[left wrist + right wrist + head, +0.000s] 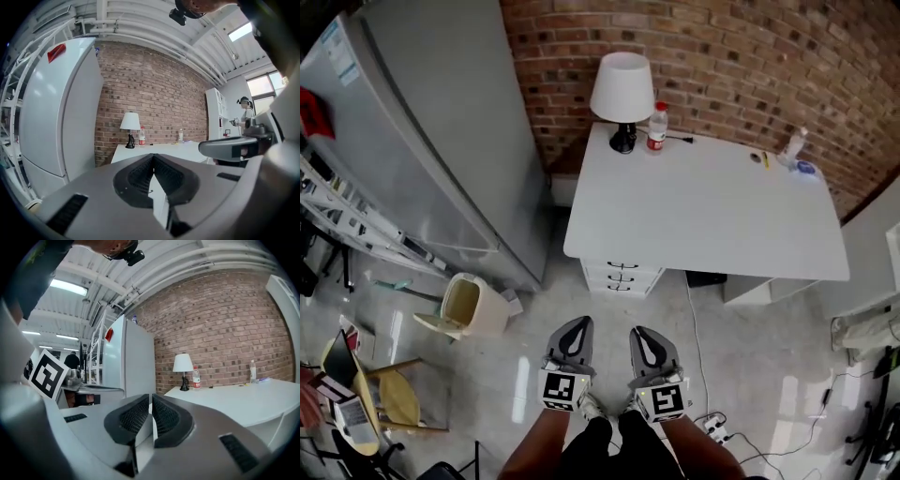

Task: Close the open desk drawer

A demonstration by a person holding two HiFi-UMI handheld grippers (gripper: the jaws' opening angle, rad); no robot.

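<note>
A white desk stood against a red brick wall [750,66], and its broad white tabletop [712,206] carried a table lamp with a white shade and black base [622,89] at the back left corner. A clear plastic bottle with a red label [656,127] stood just beside the lamp, and a small clear bottle [794,145] stood at the tabletop's back right corner. Under the tabletop's front edge, toward its left end, sat the white drawer stack with dark handles [622,274]; from the head view it could not be told whether any drawer stood pulled out. The left gripper [576,326] and the right gripper [643,335] hung side by side in front of the desk, well apart from the drawer stack and touching nothing, both pointing toward it. In its own view the left gripper was clenched, its ribbed pads meeting at the tips with nothing between them. The right gripper was likewise clenched and empty, only a thin slit showing between its pads. To the left of the desk stood a tall silver refrigerator [441,141], and a beige plastic waste bin [473,307] sat on the glossy grey floor [750,375] near the desk's front left corner.
</note>
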